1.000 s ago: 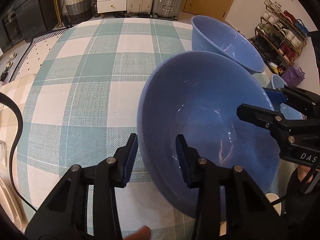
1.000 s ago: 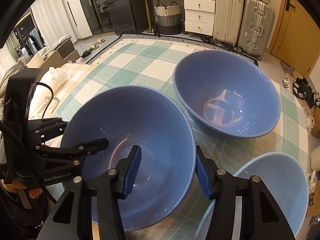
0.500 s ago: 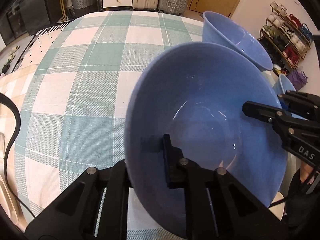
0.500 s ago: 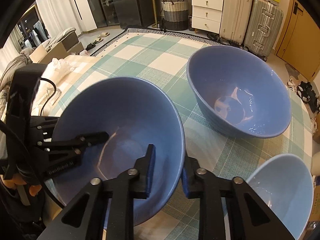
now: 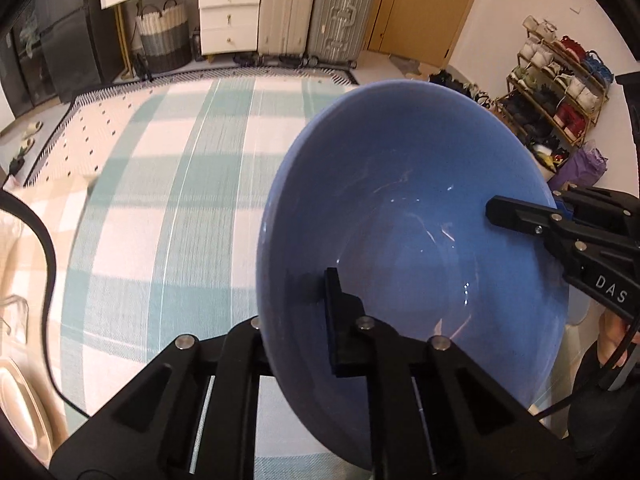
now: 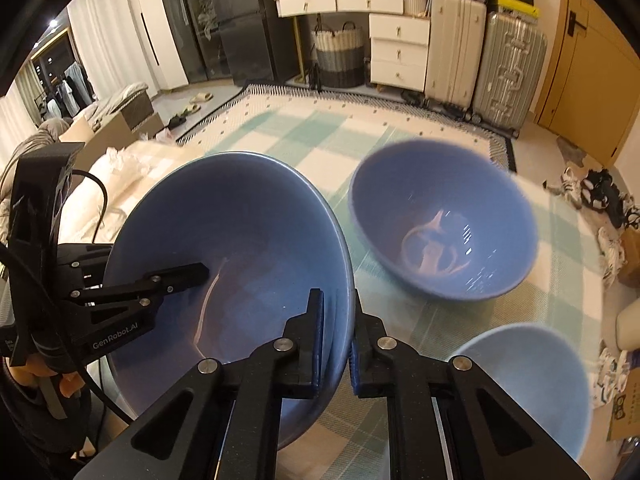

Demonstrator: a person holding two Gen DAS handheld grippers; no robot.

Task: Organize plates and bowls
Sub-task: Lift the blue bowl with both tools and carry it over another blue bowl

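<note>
A large blue bowl [image 5: 420, 208] is held between both grippers above the green-and-white checked cloth [image 5: 160, 200]. My left gripper [image 5: 298, 300] is shut on the bowl's near left rim, one finger inside and the other hidden behind the wall. My right gripper [image 6: 338, 308] is shut on the right rim of the same bowl [image 6: 232, 248]. Each gripper shows in the other's view: the right gripper [image 5: 556, 208] at the far rim, the left gripper [image 6: 156, 260] at the left rim. A second blue bowl [image 6: 440, 220] and a paler blue bowl [image 6: 520, 384] stand on the cloth.
A cream plate [image 5: 16, 404] lies at the left edge beside a black cable [image 5: 48, 240]. Beyond the table stand white drawers [image 5: 228, 20], suitcases [image 5: 340, 12] and a basket [image 5: 164, 36]. A shoe rack [image 5: 560, 80] is on the right.
Both grippers have closed onto opposite rims of the large blue bowl. The bowl has risen off the cloth with them, and both views have tilted up toward the room.
</note>
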